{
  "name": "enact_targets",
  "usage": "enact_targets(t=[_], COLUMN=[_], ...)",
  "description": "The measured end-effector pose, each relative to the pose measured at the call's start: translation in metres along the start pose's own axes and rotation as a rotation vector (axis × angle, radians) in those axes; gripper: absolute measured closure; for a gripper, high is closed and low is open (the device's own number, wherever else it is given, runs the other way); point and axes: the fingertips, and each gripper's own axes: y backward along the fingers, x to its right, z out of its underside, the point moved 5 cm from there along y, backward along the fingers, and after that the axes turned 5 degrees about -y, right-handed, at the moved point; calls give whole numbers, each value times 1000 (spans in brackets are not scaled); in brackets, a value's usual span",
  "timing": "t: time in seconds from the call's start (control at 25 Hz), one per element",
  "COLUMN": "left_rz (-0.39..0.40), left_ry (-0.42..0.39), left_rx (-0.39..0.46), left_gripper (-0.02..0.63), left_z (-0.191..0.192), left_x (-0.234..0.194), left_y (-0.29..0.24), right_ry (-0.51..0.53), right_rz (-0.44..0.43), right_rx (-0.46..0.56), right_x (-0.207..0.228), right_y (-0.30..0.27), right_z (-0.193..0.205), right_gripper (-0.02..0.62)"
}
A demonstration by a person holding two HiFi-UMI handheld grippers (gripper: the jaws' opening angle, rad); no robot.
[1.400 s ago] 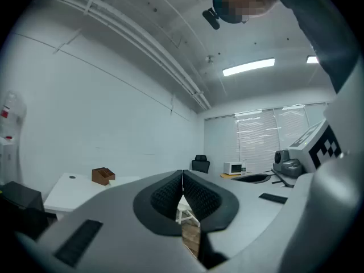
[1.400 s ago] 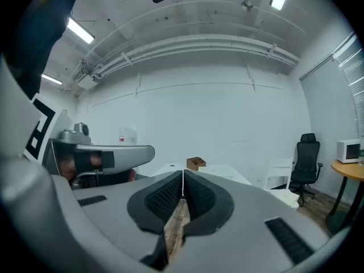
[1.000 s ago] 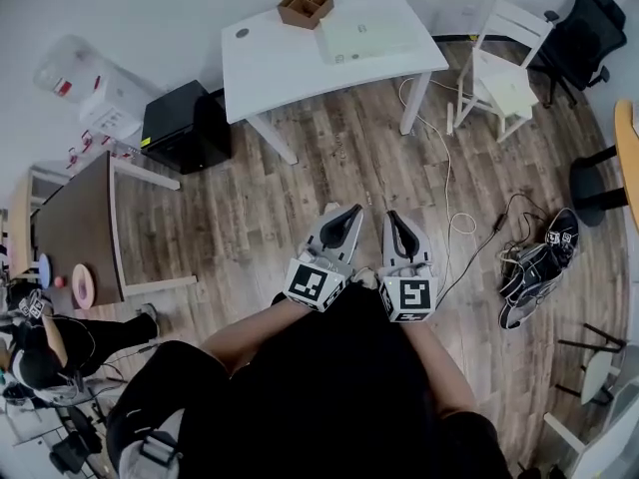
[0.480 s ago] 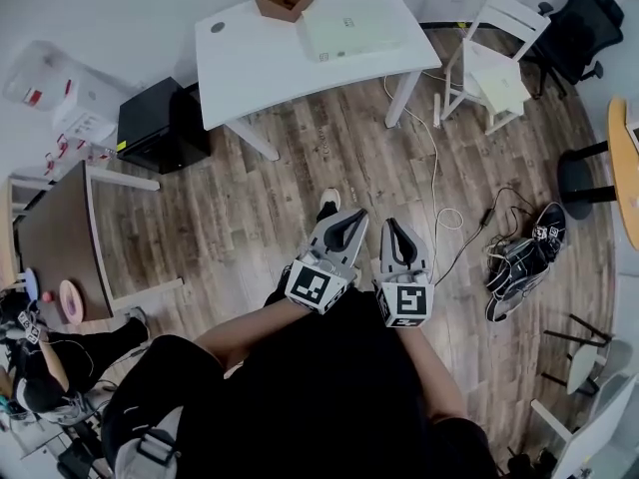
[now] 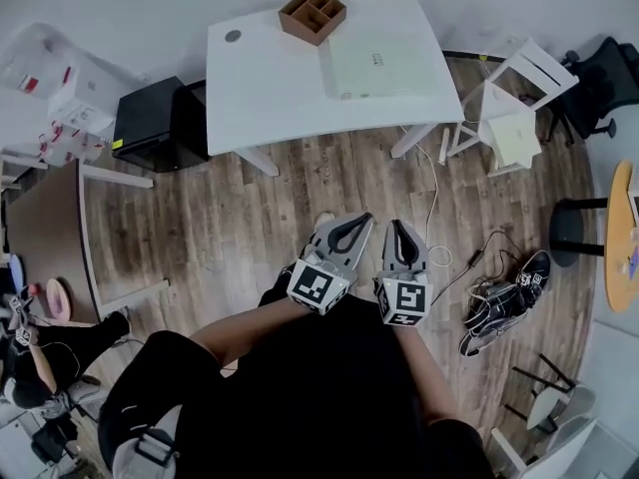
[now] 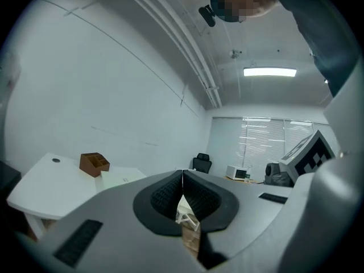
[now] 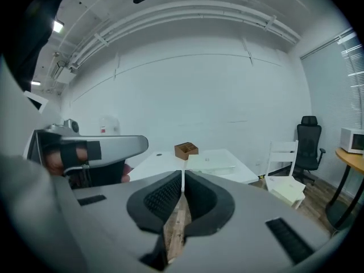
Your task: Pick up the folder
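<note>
Head view, 9 o'clock edge: dark brown rectangular table (image 5: 50,228). Clear plastic storage boxes (image 5: 50,78) sit at 10 o'clock. The black box-shaped cabinet (image 5: 160,123) stands just beside the left end of the white rectangular table (image 5: 265,88). That table sits at 12 o'clock

The brown wooden compartment organiser (image 5: 312,14) sits at the white table's far edge

The left gripper (image 5: 361,219), grey with a marker cube, is held low at centre over the wood-plank floor (image 5: 250,208). It points to about 1 o'clock. In the left gripper view its ribbed black pads meet at the tips with nothing between them: closed and empty

The pale cream flat folder (image 5: 384,63) lies flat on the white table's right half. It is just beside the organiser, at 4 o'clock from it. It is well apart from both grippers, neither touching it

The right gripper (image 5: 397,225) is just beside the left one, on its 3 o'clock side, pointing to 12 o'clock. Its jaws are pressed together and grip nothing. In the right gripper view the folder and organiser show beyond the tips

Right side: white wooden chair (image 5: 514,128) at 2 o'clock by the table's right end, black office chair (image 5: 604,88) farther out. 1 pair of black shoes (image 5: 497,305) lies on the floor at 4 o'clock. A round wooden tabletop (image 5: 619,233) shows at the 3 o'clock edge
</note>
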Motion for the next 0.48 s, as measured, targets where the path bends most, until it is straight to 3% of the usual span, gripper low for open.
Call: enact_targets(t=[0.24,0.48], left_rz=[-32,3], left_ry=[34,96], left_rx=[1,-12], left_gripper=[591,589], left_z=[-19,-20], left_x=[-66,-115], left_y=[-33,-75], right_ry=[7,30], right_rz=[-8,18], right_rx=[-30,-56], right_x=[-3,7], right_y=[-66,-121], right_z=[-32,-49], right_gripper=[558,557])
